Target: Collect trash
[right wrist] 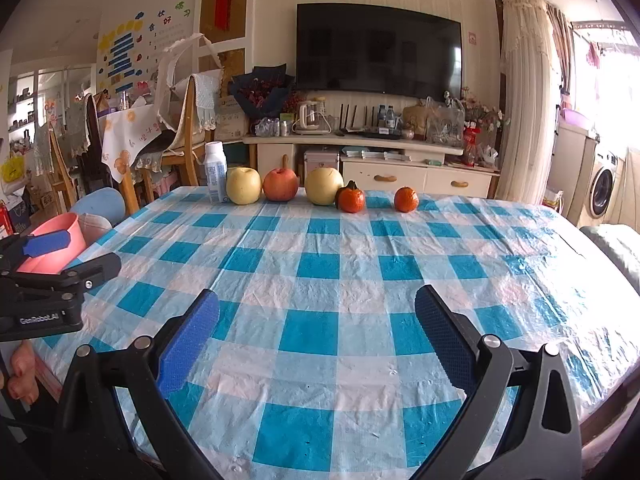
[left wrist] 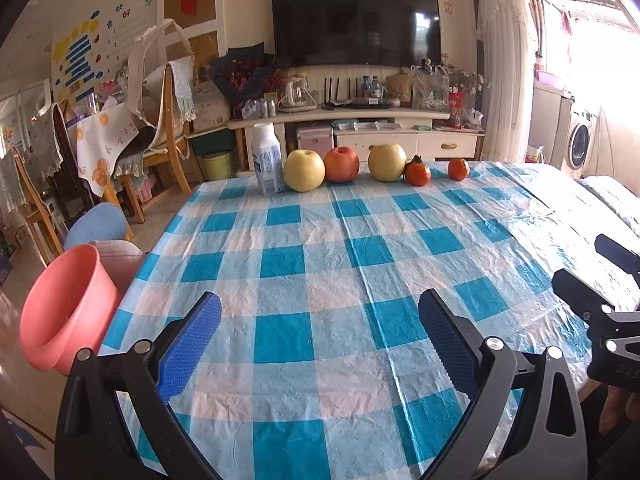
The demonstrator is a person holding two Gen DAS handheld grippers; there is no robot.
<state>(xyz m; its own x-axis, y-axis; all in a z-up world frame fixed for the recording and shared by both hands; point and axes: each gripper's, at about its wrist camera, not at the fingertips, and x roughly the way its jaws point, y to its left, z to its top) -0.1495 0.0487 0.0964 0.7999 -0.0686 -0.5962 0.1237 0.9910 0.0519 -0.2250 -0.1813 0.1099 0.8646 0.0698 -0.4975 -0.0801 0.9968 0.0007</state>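
While both grippers hovered over the checked tablecloth (right wrist: 320, 312), nothing was gripped
Pink bin (left wrist: 66, 312) beside the table's left edge, left gripper (left wrist: 320, 334) and right gripper (right wrist: 318, 330) spread wide (both empty), white bottle (left wrist: 267, 159) upright at the far edge, touching a yellow apple (left wrist: 304, 171)

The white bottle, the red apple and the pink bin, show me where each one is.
white bottle (left wrist: 267, 159), left wrist view, label.
red apple (right wrist: 281, 185), right wrist view, front skin.
pink bin (left wrist: 64, 312), left wrist view, inner wall.
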